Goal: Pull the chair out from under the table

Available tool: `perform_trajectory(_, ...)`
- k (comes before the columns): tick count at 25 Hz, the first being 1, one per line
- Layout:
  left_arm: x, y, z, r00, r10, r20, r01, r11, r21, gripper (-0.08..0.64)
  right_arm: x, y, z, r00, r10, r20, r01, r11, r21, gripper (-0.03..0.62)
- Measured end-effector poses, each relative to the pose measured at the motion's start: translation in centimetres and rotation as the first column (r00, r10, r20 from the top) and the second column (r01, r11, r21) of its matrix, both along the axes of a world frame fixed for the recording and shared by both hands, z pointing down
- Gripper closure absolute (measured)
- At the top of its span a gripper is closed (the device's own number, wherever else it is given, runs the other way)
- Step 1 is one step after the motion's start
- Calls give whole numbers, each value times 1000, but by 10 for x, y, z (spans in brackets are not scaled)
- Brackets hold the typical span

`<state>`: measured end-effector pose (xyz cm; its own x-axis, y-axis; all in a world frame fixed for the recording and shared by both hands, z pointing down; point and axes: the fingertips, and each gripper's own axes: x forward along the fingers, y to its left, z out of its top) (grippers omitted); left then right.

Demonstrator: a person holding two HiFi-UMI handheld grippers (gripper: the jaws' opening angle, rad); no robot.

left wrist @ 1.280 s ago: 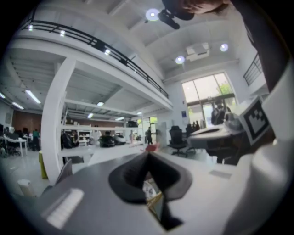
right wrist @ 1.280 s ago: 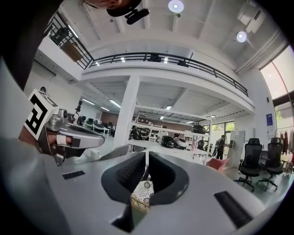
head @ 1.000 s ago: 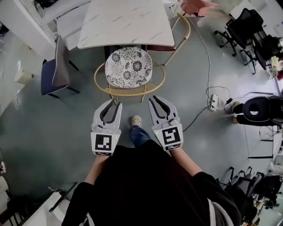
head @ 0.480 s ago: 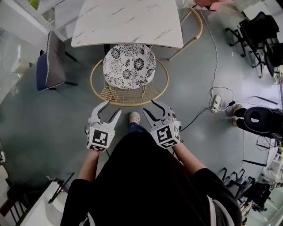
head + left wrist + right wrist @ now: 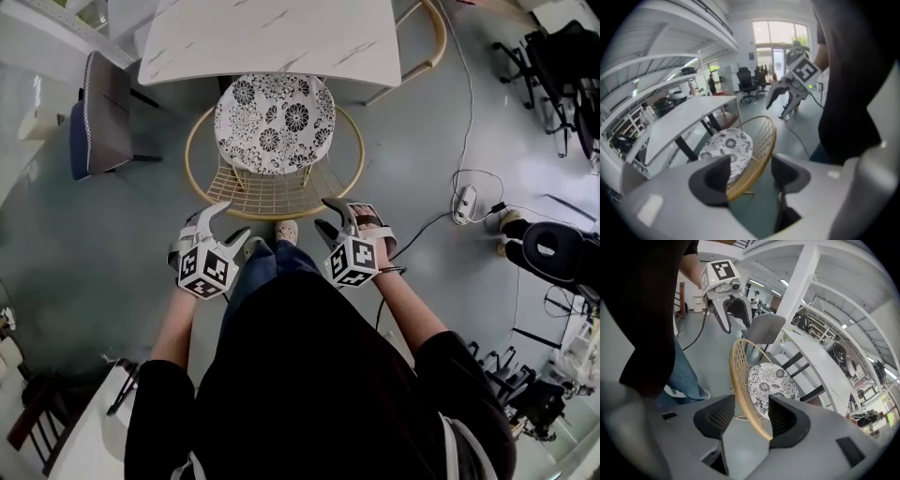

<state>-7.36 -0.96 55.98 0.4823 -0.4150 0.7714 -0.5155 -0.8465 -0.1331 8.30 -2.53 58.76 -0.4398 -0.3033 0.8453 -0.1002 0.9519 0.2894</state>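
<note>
**Gold-framed chair at the desk edge, jaws wide at its back**

The chair stands with the far end of its flower-print cushion at the near edge of the white marbled desk. Its curved wire backrest faces the person.

The left hand-held gripper is at the backrest's left end and the right hand-held gripper at its right end, both pointing steeply down. The person's shoe is on the floor just behind the backrest, between the two.

Each hand-held gripper has its jaws spread and still opening. In the left gripper view the backrest's gold rim runs through the gap between the jaws, and the right gripper view shows the same rim. No pad presses on it.

A grey-blue chair stands well to the left of the gold-framed one, beside the desk.
</note>
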Motion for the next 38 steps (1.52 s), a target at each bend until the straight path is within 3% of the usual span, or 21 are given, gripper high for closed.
perform_trajectory(4,-4,1,39,983,132,127,-124,990,-64,263,-3,-7,22,999,-24,-42,24,1000,-7,405)
perform_trajectory(8,-5,0,67,946,236,222,-219,971,-98,253,-8,-6,43,988,-90,-124,92,996,8,400)
perform_trajectory(17,-8,0,121,815,432,387,-398,902,-171,249,-4,-7,79,948,-159,-274,164,986,-7,400)
perform_trajectory(21,-18,-4,141,737,483,472,-434,874,-217,250,-2,-9,97,909,-218,-355,235,972,3,400)
perform_trajectory(25,-18,-2,157,676,541,501,-484,838,-252,271,0,-16,114,861,-258,-437,293,956,12,400)
perform_trajectory(27,-18,1,160,660,559,502,-502,825,-260,337,-1,-16,121,839,-284,-464,322,947,3,400)
perform_trajectory(30,-18,4,165,654,559,509,-502,825,-261,408,-2,-16,127,827,-292,-480,334,942,4,431)
perform_trajectory(31,-19,3,165,652,557,514,-503,825,-257,410,-3,-17,127,830,-285,-480,330,944,9,496)
perform_trajectory(36,-20,2,166,632,565,530,-524,816,-245,426,-2,-17,128,820,-292,-491,336,942,0,538)
perform_trajectory(38,-20,2,166,638,561,527,-520,819,-243,426,-1,-15,128,810,-304,-501,343,939,-15,548)
